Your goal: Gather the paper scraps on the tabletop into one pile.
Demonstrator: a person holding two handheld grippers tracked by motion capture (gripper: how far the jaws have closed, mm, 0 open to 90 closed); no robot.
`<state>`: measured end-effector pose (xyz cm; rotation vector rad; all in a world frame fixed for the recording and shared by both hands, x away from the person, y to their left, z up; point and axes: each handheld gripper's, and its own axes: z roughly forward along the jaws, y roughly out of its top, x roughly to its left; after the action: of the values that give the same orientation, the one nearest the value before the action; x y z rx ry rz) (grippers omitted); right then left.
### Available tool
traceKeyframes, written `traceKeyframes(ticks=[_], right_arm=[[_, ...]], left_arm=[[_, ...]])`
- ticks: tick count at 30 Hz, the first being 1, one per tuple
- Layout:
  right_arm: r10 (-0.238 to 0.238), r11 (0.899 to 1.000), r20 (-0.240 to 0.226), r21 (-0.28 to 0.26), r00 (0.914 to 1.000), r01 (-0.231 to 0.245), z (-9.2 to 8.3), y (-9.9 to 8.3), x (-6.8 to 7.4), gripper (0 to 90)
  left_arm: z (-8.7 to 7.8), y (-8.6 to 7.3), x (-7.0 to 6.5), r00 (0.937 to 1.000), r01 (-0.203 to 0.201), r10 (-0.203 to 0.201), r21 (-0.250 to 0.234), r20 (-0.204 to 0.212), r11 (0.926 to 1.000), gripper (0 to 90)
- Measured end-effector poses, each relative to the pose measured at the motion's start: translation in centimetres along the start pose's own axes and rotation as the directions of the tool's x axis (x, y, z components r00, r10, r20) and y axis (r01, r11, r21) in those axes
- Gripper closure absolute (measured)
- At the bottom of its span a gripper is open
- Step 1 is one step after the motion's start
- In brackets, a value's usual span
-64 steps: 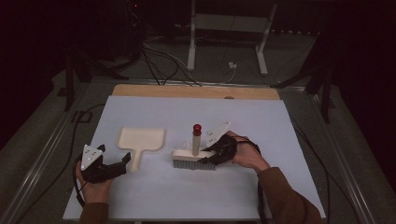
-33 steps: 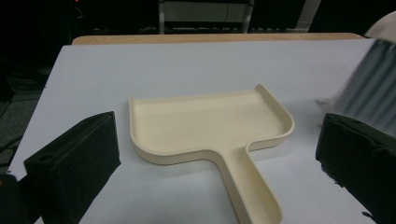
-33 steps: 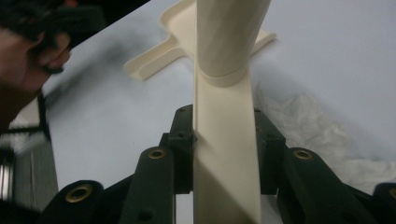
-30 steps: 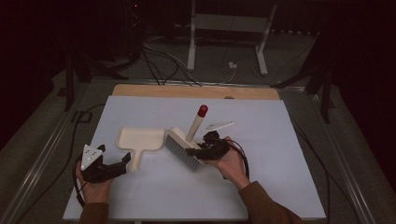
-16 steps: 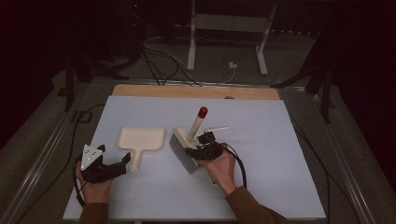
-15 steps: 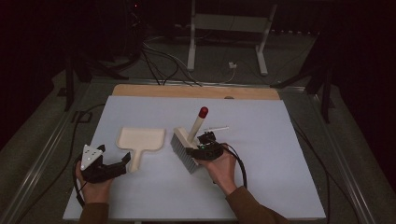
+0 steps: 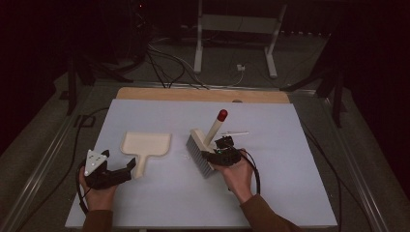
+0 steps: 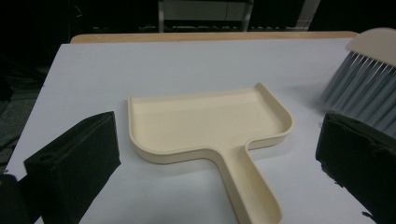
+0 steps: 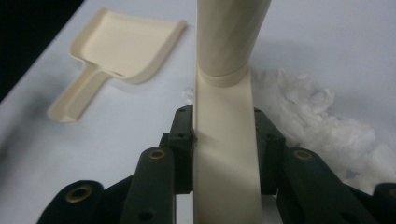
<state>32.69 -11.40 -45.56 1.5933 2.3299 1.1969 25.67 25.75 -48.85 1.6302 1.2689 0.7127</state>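
A cream dustpan (image 7: 146,144) lies flat on the white table sheet, handle toward me. My left gripper (image 7: 126,170) rests just left of that handle, and in the left gripper view my left gripper (image 8: 215,170) stands open with the dustpan (image 8: 210,119) handle between its wide-apart jaws, untouched. My right gripper (image 7: 218,155) is shut on a cream brush (image 7: 198,151) with grey bristles and a red-tipped handle (image 7: 222,115), held tilted right of the dustpan. In the right gripper view my right gripper (image 9: 224,154) clamps the brush handle (image 9: 226,116).
Crumpled white scraps (image 9: 317,112) lie on the sheet beside the brush. A thin white strip (image 7: 235,133) lies behind my right hand. A wooden table edge (image 7: 203,94) runs along the back, with cables and a metal stand on the floor beyond.
My right hand has carried the brush leftward toward the dustpan, and the brush is now tilted. The left hand and the dustpan have stayed put.
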Motion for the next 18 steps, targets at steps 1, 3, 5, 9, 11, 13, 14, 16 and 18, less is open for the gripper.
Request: traceKeyframes(ticks=[1, 3, 5, 9, 11, 13, 14, 16, 18], right_arm=[[-0.003, 1.0, -0.006, -0.008, 1.0, 0.003, -0.2, 0.1, 0.1, 68.0], [-0.009, 1.0, -0.014, -0.025, 0.9999, 0.009, -0.4, 0.2, 0.4, 68.0], [-0.011, 0.999, -0.035, -0.031, 0.9993, 0.009, -0.5, 0.3, 0.8, 68.0], [-0.023, 0.999, -0.053, -0.024, 0.9983, 0.022, 0.3, 0.3, 1.7, 68.0], [-0.022, 1.0, -0.056, -0.013, 0.9982, 0.022, 0.9, 0.3, 2.0, 68.0], [-0.012, 1.0, -0.066, 0.005, 0.9978, 0.013, 1.7, 0.2, 2.2, 68.0], [-0.006, 1.0, -0.069, 0.013, 0.9976, 0.007, 2.0, 0.1, 2.2, 68.0], [0.002, 1.0, -0.065, 0.028, 0.9979, 0.0, 2.6, 0.0, 2.3, 68.0], [0.01, 0.999, -0.045, 0.041, 0.9989, -0.008, 2.9, 0.0, 2.1, 68.0]], left_arm=[[0.0, 0.0, 0.0, 1.0, 0.001, -0.001, 0.0, 0.0, 1.0, 0.4], [0.0, 0.0, 0.0, 1.0, 0.0, 0.0, 0.001, -0.001, 1.0, 0.5], [0.0, 0.0, 0.0, 1.0, 0.001, -0.001, 0.001, 0.0, 1.0, 0.4], [0.0, 0.0, 0.0, 1.0, 0.001, -0.001, 0.001, 0.0, 1.0, 0.5], [0.0, 0.0, 0.0, 1.0, 0.001, -0.001, 0.0, 0.0, 1.0, 0.4], [0.0, 0.0, 0.1, 1.0, 0.003, -0.003, 0.0, -0.001, 1.0, 0.4], [-0.1, 0.0, 0.1, 1.0, 0.004, -0.004, 0.0, -0.002, 1.0, 0.4], [-0.1, 0.0, 0.2, 1.0, 0.007, -0.007, -0.004, -0.001, 1.0, 0.4], [-0.1, 0.0, 0.2, 1.0, 0.007, -0.007, -0.003, -0.001, 1.0, 0.5]])
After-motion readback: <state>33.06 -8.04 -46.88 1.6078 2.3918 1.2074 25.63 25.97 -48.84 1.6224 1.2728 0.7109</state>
